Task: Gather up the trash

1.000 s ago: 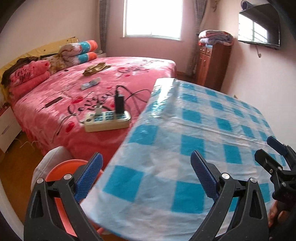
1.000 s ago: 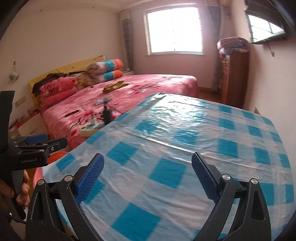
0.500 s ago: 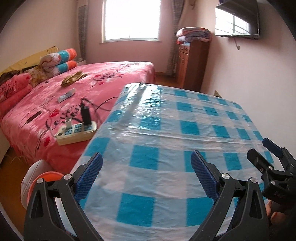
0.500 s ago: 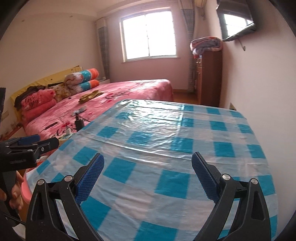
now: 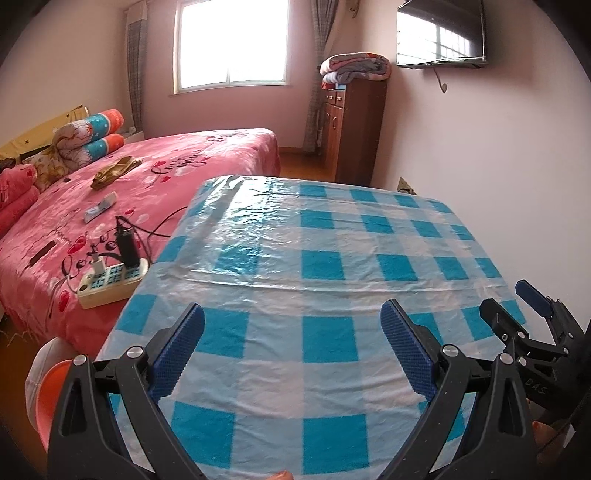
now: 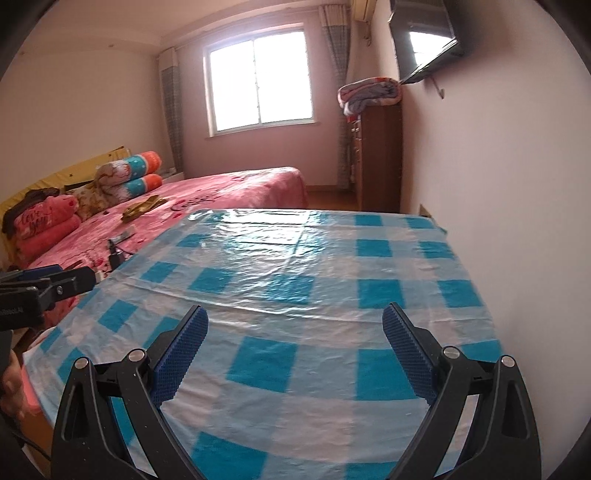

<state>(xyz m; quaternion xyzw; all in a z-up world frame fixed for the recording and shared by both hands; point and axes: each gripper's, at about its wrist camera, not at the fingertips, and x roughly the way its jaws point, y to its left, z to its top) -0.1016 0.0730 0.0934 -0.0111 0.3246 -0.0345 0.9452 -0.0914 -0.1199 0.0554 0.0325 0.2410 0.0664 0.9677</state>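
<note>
A table with a blue and white checked plastic cloth [image 5: 321,258] fills both views; it also shows in the right wrist view [image 6: 295,280]. I see no trash on it. My left gripper [image 5: 291,325] is open and empty above the near edge of the table. My right gripper [image 6: 295,325] is open and empty, also above the near edge. The right gripper shows at the right edge of the left wrist view [image 5: 532,310]. The left gripper shows at the left edge of the right wrist view [image 6: 48,284]. An orange bin with a white liner [image 5: 44,384] stands on the floor at the table's left.
A pink bed [image 5: 110,206] lies to the left, with a power strip [image 5: 110,280], a remote and cloth on it. A wooden dresser [image 5: 354,125] with folded blankets stands by the far wall. A TV [image 5: 443,33] hangs on the right wall.
Both grippers have swung to the right, so the table now sits centred in both views and the bed has slid left. Both grippers stay open and empty.
</note>
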